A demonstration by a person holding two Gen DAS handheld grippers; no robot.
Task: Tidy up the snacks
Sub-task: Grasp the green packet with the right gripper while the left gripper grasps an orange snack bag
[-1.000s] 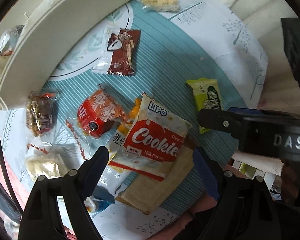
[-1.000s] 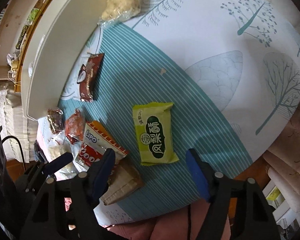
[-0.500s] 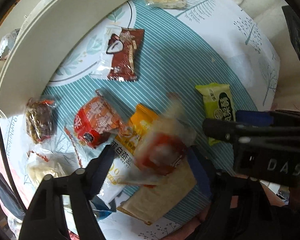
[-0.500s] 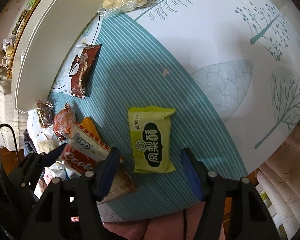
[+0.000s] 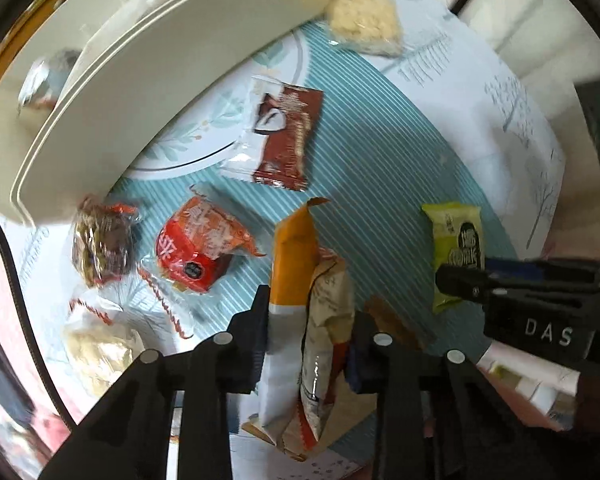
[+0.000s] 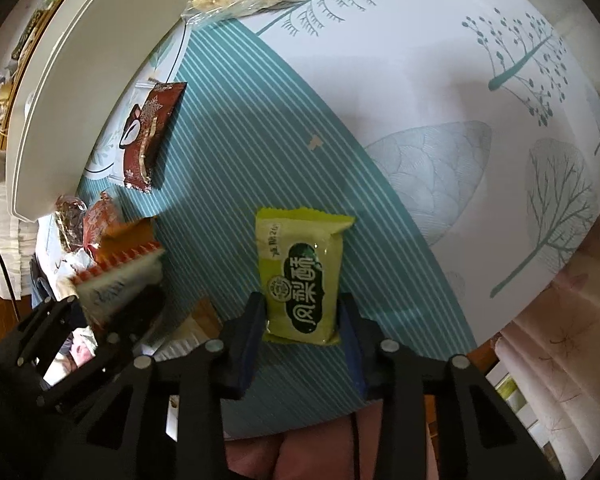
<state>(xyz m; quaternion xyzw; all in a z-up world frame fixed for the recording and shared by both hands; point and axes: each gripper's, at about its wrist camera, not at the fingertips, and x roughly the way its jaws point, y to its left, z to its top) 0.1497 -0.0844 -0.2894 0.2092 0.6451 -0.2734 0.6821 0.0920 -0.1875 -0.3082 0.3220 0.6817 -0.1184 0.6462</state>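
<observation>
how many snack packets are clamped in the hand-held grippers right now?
3. The left hand-held gripper pinches two together: an orange-and-white packet and the cookie packet. The right hand-held gripper clamps the green packet. Others may be hidden.

The left gripper (image 5: pixel 309 336) covers the lower halves of the two packets (image 5: pixel 312 320) it pinches. The tan packet (image 5: pixel 392 320) beneath shows only corners. The white tray (image 5: pixel 100 92) runs off-frame; its foil-wrapped item (image 5: pixel 40 80) is blurred.

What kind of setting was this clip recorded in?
Most likely a home living or dining area: a table under a tree-print tablecloth, wrapped snacks such as the green pastry pack, and a white storage tray.
</observation>
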